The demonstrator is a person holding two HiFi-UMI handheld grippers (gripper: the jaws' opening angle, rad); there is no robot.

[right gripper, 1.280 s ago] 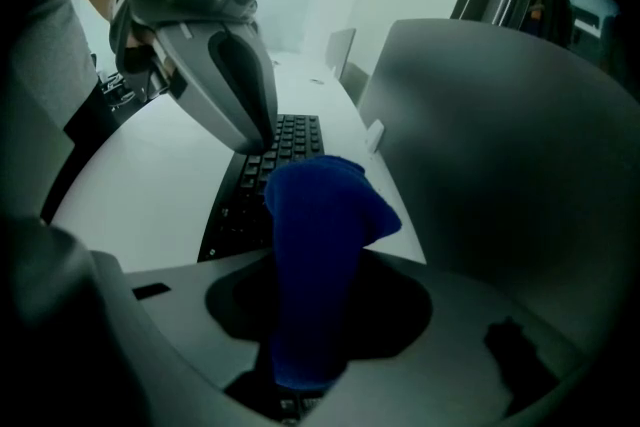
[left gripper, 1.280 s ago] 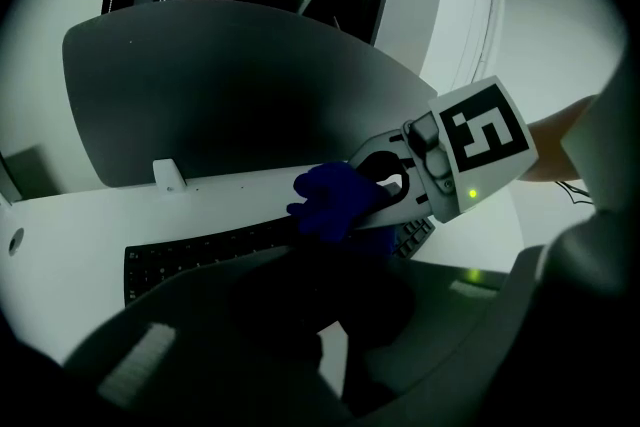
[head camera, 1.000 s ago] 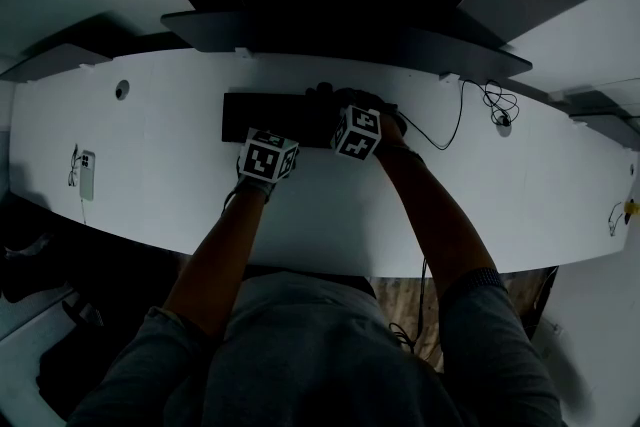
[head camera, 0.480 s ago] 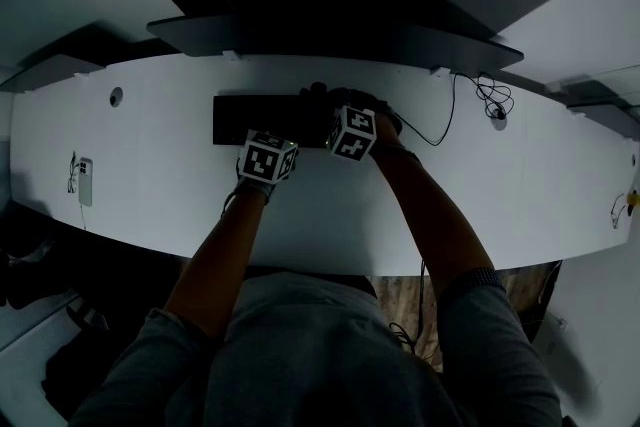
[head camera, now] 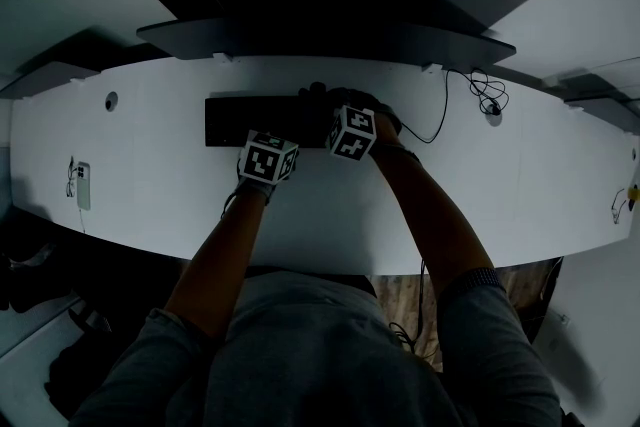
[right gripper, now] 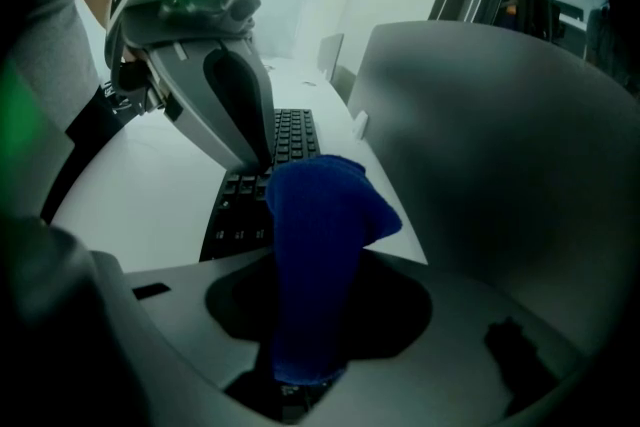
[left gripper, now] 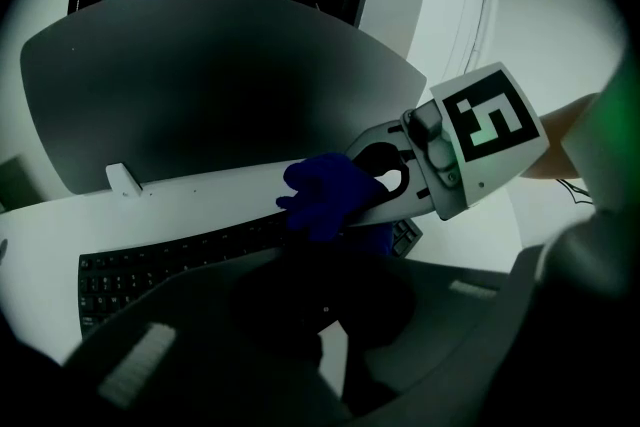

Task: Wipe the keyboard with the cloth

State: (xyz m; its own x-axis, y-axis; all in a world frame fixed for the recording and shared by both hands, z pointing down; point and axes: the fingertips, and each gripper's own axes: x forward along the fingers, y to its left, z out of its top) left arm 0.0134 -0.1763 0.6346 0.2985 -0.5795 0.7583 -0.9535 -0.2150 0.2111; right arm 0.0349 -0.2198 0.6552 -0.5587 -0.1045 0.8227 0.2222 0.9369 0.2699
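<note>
Cloth, blue, is pinched in the right tool at the right end of the keyboard. The left tool, jaws pressed together and empty, has its tip at the keys just beside the cloth. The keyboard's long axis runs leftward across the table, so a wiping stroke would probably go toward the left.

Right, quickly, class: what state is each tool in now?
Left tool: shut, nothing between its jaws.
Right tool: shut on the cloth.
</note>
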